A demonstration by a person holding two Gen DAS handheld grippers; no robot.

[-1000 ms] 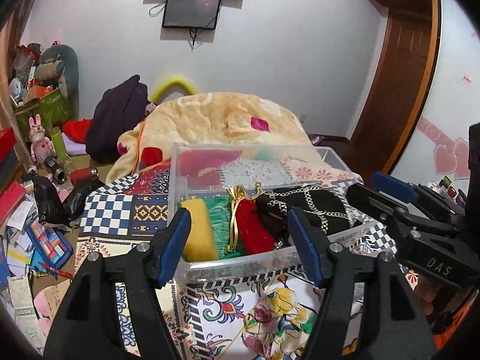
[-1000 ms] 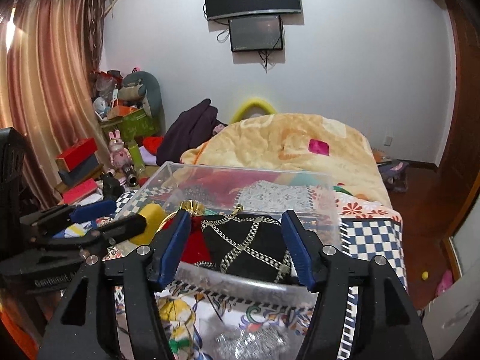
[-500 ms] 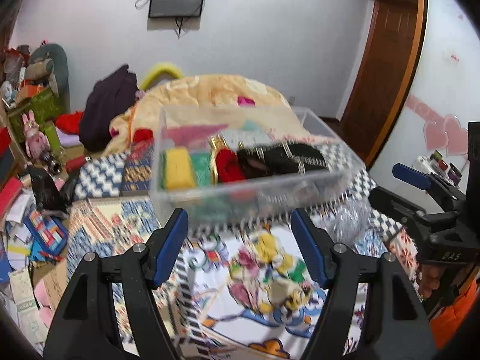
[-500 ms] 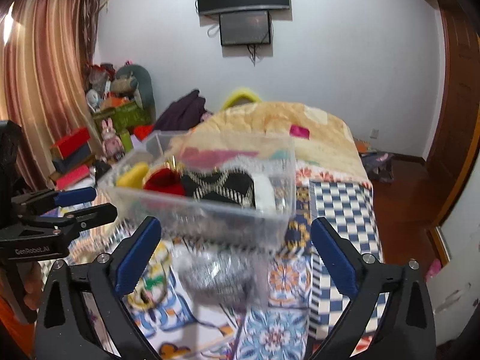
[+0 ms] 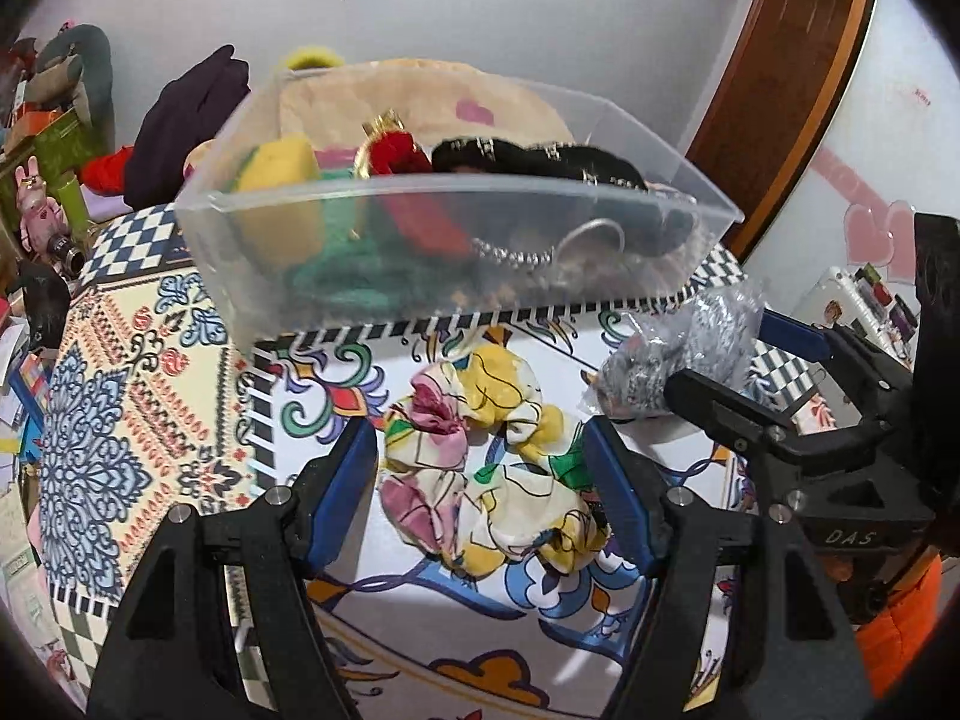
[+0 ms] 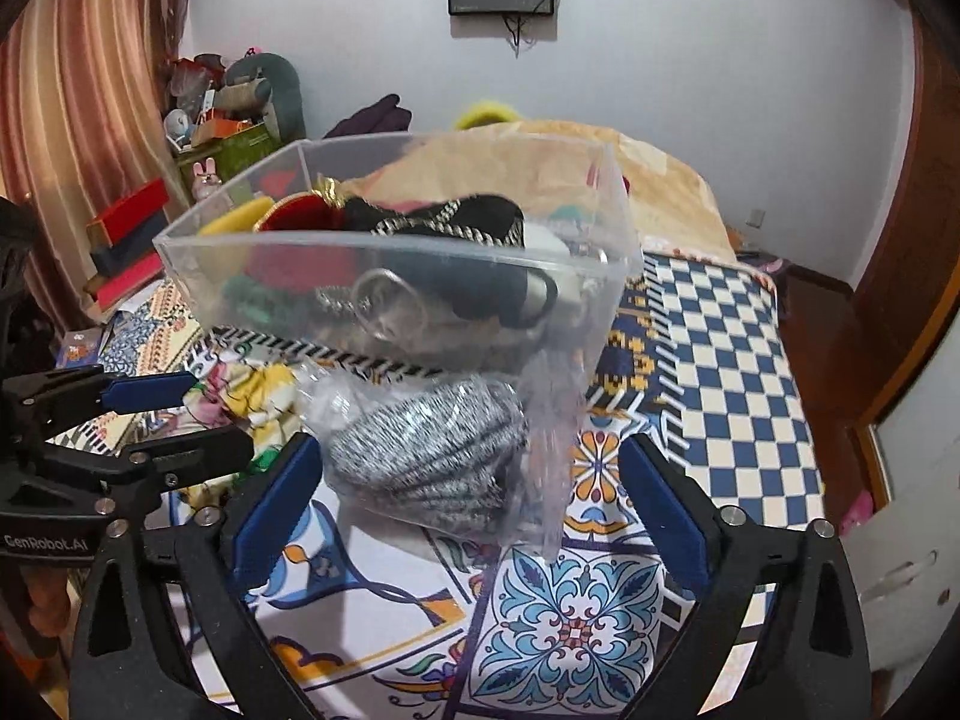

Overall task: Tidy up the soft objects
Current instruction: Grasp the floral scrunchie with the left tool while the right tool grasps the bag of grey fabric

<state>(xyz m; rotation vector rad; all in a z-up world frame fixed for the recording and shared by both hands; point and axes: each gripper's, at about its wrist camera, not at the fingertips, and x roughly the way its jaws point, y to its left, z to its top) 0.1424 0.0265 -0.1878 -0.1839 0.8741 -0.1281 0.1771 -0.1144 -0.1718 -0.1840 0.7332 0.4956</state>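
A clear plastic bin [image 5: 420,252] holds a yellow sponge-like piece [image 5: 279,171], a green item, a red pouch and black fabric with a chain. It stands on a patterned cloth [image 5: 150,408]. In front of it lies a floral scrunchie [image 5: 486,468], between the fingers of my open left gripper [image 5: 483,492]. My open right gripper [image 6: 468,504] straddles a grey knit item in a clear bag [image 6: 426,456], also seen in the left wrist view [image 5: 678,360]. The bin shows in the right wrist view [image 6: 390,294].
A peach blanket [image 6: 660,180] lies behind the bin. Boxes, toys and clutter [image 6: 228,120] crowd the left side by a curtain. A blue checkered cloth [image 6: 720,348] covers the right, with a wooden door [image 5: 780,90] beyond.
Both grippers have pulled back from the bin and lowered toward the cloth. The left now frames the floral scrunchie, the right frames the bagged grey item. The right gripper opened wider.
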